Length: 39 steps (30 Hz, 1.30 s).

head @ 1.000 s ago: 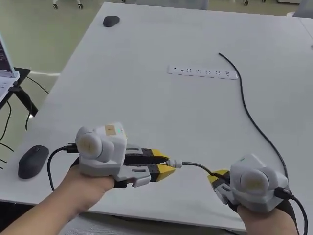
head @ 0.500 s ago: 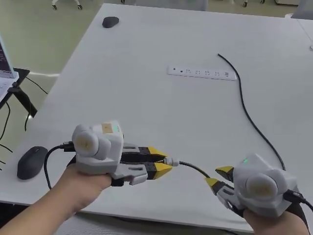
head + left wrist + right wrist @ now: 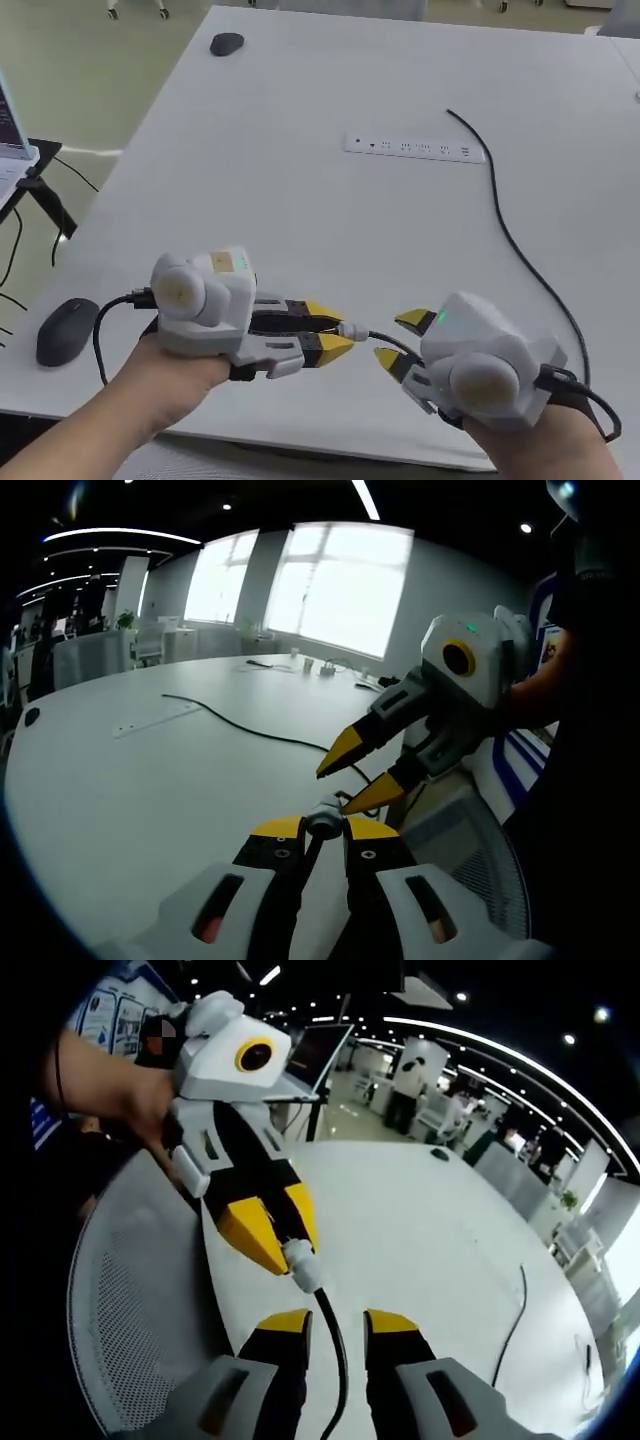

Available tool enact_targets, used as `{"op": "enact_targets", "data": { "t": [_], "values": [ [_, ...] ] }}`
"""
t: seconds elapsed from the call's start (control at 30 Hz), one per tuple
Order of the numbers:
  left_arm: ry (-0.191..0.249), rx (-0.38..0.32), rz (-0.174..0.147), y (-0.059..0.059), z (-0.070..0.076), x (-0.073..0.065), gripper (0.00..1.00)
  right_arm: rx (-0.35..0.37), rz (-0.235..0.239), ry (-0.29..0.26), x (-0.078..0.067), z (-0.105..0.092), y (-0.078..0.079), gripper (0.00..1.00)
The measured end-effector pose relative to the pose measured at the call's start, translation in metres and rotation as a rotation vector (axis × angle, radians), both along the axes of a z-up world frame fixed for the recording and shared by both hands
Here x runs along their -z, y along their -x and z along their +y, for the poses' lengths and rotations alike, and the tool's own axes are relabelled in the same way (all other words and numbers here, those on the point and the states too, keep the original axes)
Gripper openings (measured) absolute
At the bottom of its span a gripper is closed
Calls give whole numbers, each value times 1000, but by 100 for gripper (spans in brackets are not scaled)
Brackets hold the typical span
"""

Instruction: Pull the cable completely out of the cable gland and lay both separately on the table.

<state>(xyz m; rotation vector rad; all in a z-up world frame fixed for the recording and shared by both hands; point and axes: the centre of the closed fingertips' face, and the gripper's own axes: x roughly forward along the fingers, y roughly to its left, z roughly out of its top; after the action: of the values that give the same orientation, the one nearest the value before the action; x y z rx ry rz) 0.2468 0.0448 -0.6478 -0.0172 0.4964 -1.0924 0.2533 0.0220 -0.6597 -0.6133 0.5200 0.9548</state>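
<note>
The left gripper (image 3: 338, 336) is clamped on the cable gland (image 3: 350, 330), holding it just above the near edge of the white table (image 3: 300, 200). The thin black cable (image 3: 384, 340) leaves the gland and runs between the spread jaws of the right gripper (image 3: 392, 338). In the right gripper view the cable (image 3: 335, 1345) passes down the gap without seeming to touch either jaw, though its far end is hidden. A power strip (image 3: 413, 148) lies well beyond, and a mouse (image 3: 66, 330) sits at the table's left edge.
</note>
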Motion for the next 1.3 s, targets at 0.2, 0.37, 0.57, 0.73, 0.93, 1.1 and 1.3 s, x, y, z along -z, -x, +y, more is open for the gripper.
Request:
{"op": "enact_targets", "data": {
  "t": [0.2,0.37,0.57,0.73,0.93,1.1,1.3],
  "values": [
    [-4,6,-1,1,-1,0,15,-34,-11,18,2,6,-1,14],
    [-4,7,3,1,-2,1,15,-61,-26,34,3,7,1,7],
    [-12,12,5,1,-3,2,15,-92,-32,48,7,9,4,1],
    [-25,19,6,2,-4,5,15,-101,-23,46,11,9,5,0],
    [-24,16,2,0,-5,6,15,-66,-3,17,12,7,3,0],
    [-29,21,5,1,-6,8,15,-62,8,8,15,6,4,0],
    [-27,16,-1,0,-8,8,15,-34,25,-22,14,3,2,0]
  ]
}}
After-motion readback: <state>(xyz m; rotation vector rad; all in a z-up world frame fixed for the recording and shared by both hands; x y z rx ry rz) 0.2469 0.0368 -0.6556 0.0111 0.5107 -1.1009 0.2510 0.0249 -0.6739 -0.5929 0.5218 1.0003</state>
